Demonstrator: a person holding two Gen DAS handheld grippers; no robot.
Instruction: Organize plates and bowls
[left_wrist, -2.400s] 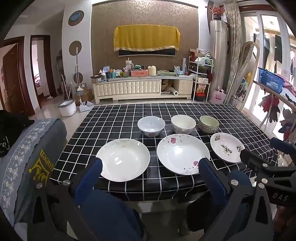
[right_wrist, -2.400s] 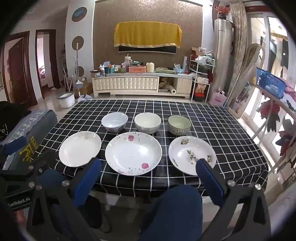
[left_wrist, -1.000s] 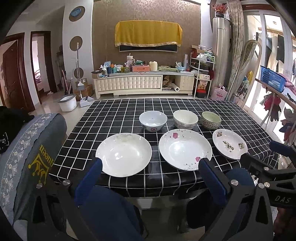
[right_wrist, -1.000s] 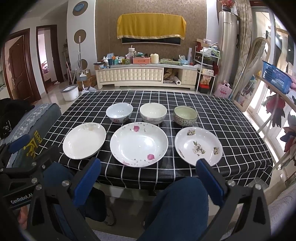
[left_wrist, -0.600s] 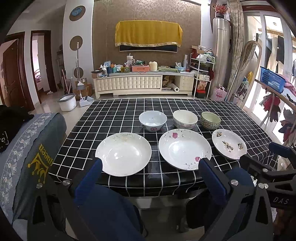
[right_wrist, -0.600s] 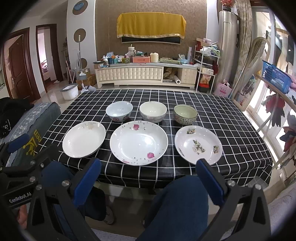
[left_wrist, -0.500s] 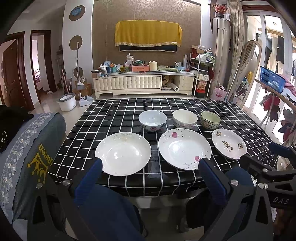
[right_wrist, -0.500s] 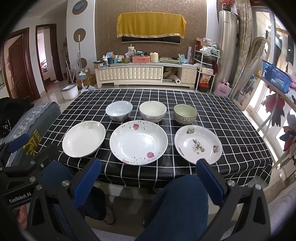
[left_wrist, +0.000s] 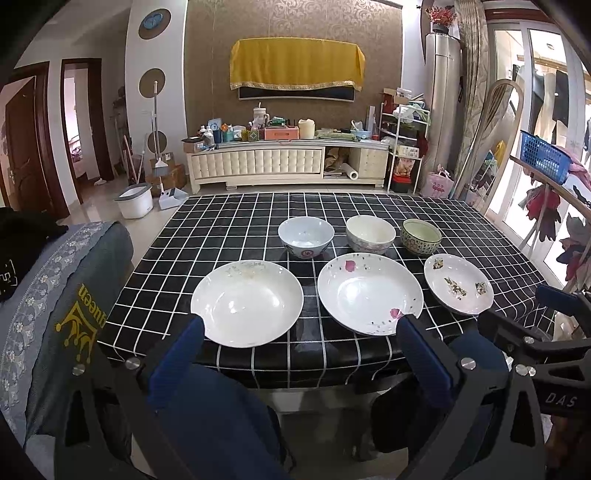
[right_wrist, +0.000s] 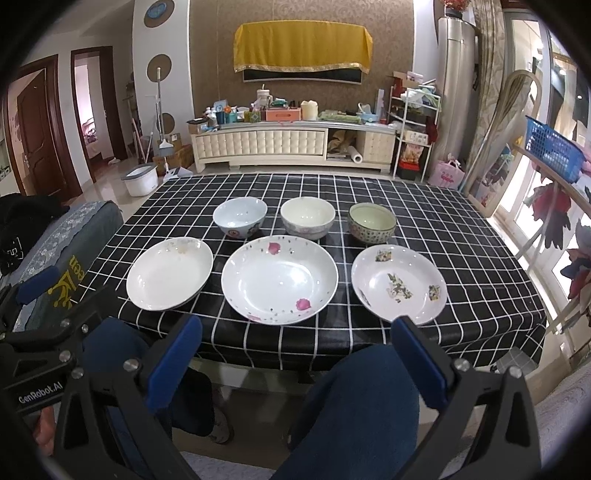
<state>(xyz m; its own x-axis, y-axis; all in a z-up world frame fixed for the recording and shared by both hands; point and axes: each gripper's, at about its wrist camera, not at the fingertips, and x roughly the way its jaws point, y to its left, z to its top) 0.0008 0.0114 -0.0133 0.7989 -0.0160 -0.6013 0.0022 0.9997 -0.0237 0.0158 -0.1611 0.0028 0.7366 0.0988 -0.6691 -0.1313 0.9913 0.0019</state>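
both tongs, the left tongs (left_wrist: 299, 328) and the right tongs (right_wrist: 293, 328), gape wide and carry nothing, held short of the desk (right_wrist: 480, 236). three plates lie in the near row: plain plate (left_wrist: 246, 303), pink-petal plate (left_wrist: 369, 293), leaf-print plate (right_wrist: 399, 287). three bowls (right_wrist: 307, 217) stand behind. best to begin with a smaller plate: slip one pad under its rim, lift level, and nest it in the pink-petal plate.

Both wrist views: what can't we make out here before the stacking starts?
- Left plate: near rim hidden by a left tool finger, left view.
- Middle plate: near-right rim covered by the other finger, left view.
- Right plate: near rim clipped by a right tool finger, right view.
- Bowls: far outer walls and bases hidden by their own bodies.
- Table: near edge and legs hidden by the person's knees.
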